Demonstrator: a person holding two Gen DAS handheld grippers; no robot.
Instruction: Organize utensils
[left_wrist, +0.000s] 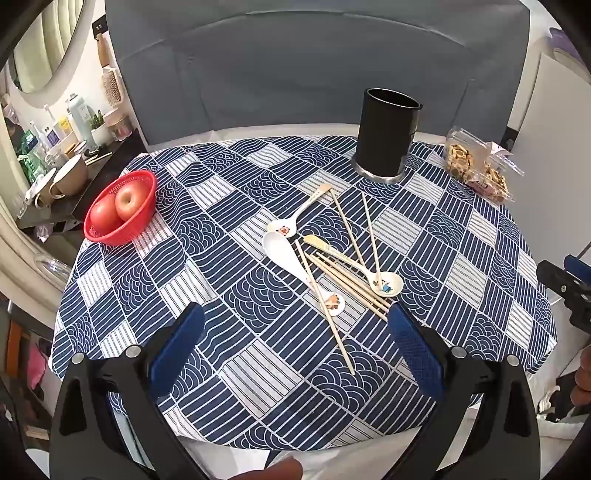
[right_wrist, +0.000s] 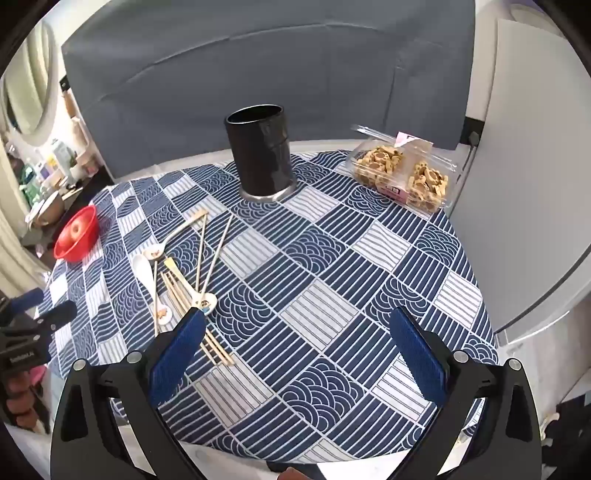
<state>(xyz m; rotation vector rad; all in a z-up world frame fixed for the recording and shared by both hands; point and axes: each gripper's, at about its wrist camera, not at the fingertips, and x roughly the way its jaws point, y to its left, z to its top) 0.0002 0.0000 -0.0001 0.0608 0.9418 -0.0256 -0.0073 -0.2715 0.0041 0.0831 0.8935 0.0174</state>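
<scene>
the left claw (left_wrist: 295, 343) hangs over the near edge of the table (left_wrist: 480, 332) with its blue pads wide apart and nothing between them; the right claw (right_wrist: 299, 343) hangs the same way, pads spread wide over bare cloth, gripping nothing; the utensils lie loose in a heap in the middle of the blue patterned cloth: several wooden chopsticks (left_wrist: 343, 277) crossing each other, and white spoons (left_wrist: 284, 251) among them, some with small pictures in the bowls; a black cup (left_wrist: 386, 136) stands upright beyond the heap, apart from it; a red basket (left_wrist: 142, 184) with apples (left_wrist: 127, 201) sits near the left edge; a clear box of biscuits (right_wrist: 402, 173) sits by the far right edge
</scene>
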